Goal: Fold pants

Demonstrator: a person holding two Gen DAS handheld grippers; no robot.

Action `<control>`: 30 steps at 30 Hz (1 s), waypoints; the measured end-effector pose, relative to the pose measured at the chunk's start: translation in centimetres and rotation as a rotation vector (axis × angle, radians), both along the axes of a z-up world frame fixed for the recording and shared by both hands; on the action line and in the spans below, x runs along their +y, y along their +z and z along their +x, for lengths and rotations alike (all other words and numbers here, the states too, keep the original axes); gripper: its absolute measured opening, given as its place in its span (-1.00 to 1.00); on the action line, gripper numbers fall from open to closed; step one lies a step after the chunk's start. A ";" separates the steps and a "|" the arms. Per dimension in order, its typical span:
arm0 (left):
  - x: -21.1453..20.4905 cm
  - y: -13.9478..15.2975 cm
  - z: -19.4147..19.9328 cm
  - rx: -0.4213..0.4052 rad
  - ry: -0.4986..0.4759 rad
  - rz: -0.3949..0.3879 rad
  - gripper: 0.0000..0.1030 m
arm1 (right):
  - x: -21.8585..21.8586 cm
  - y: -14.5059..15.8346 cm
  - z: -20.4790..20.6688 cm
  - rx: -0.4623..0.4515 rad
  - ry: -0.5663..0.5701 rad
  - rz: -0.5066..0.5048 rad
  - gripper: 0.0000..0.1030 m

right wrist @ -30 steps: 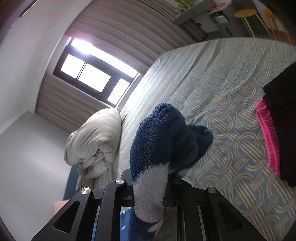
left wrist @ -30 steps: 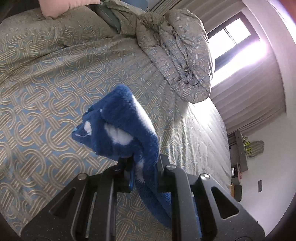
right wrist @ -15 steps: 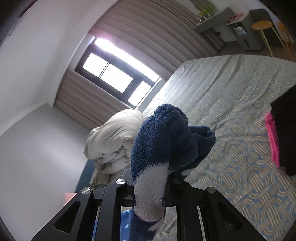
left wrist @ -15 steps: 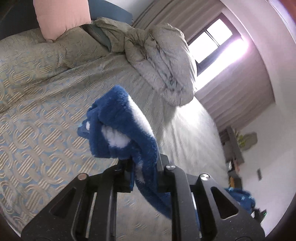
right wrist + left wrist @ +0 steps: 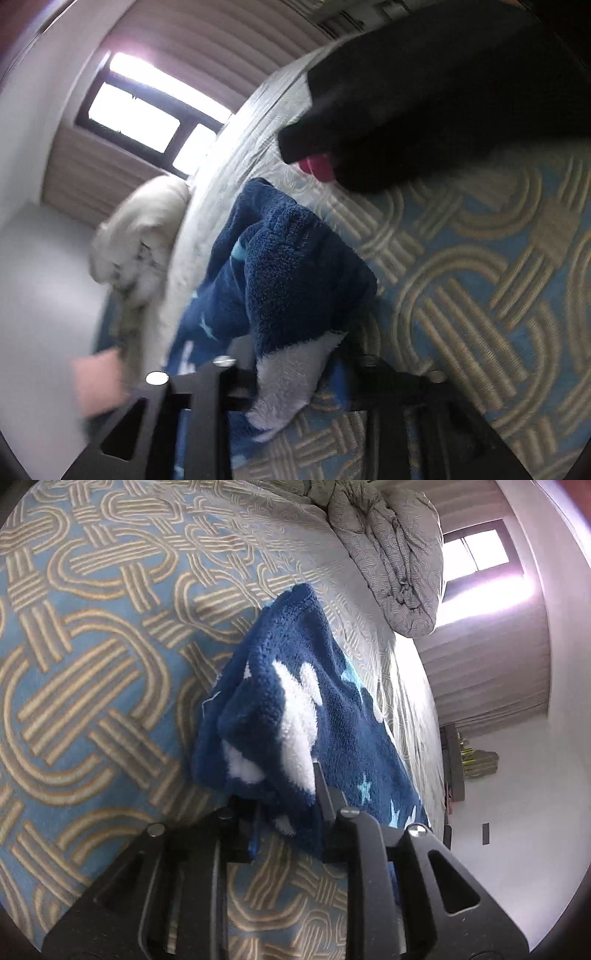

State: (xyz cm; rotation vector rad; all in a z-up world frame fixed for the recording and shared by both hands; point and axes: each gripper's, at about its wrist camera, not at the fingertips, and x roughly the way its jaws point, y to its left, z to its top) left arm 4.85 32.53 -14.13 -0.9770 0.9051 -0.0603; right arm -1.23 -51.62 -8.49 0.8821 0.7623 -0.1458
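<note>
The pants (image 5: 295, 709) are dark blue fleece with white patches and pale stars. They lie bunched on the patterned bedspread (image 5: 92, 664). In the left wrist view my left gripper (image 5: 280, 794) is low over the bed. Its jaws are opening, and the fabric still fills the gap and presses against both fingers. In the right wrist view the pants (image 5: 295, 266) droop onto the bedspread (image 5: 480, 277) with a white cuff hanging down. My right gripper (image 5: 303, 354) is opening too. The cuff hangs between its jaws, with a dark gap beside the right finger.
A rolled grey duvet (image 5: 399, 554) lies at the head of the bed, pale in the right wrist view (image 5: 140, 236). A black garment (image 5: 443, 92) with something pink (image 5: 317, 168) under it lies just beyond the pants. A pink pillow (image 5: 99, 380) and a window (image 5: 136, 114) show at the left.
Both grippers have dropped from mid-air down to the bedspread with the pants. The right jaws have spread wide off the cuff, and the left jaws have widened a little.
</note>
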 end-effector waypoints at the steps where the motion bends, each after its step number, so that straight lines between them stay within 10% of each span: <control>1: -0.2 0.0 0.2 -0.001 0.011 -0.009 -0.41 | 0.4 0.6 -0.2 -0.002 -0.017 -0.021 0.10; 14: -0.8 0.8 3.8 0.048 0.081 0.028 0.11 | 6.7 4.0 -5.3 -0.090 -0.160 -0.162 0.25; 24: -0.6 0.7 4.0 0.052 0.110 0.077 0.05 | 22.8 7.4 0.6 -0.237 0.309 -0.344 0.25; 30: -0.1 0.7 3.3 0.064 0.094 0.104 -0.46 | 38.1 6.5 2.5 -0.308 0.730 -0.558 0.27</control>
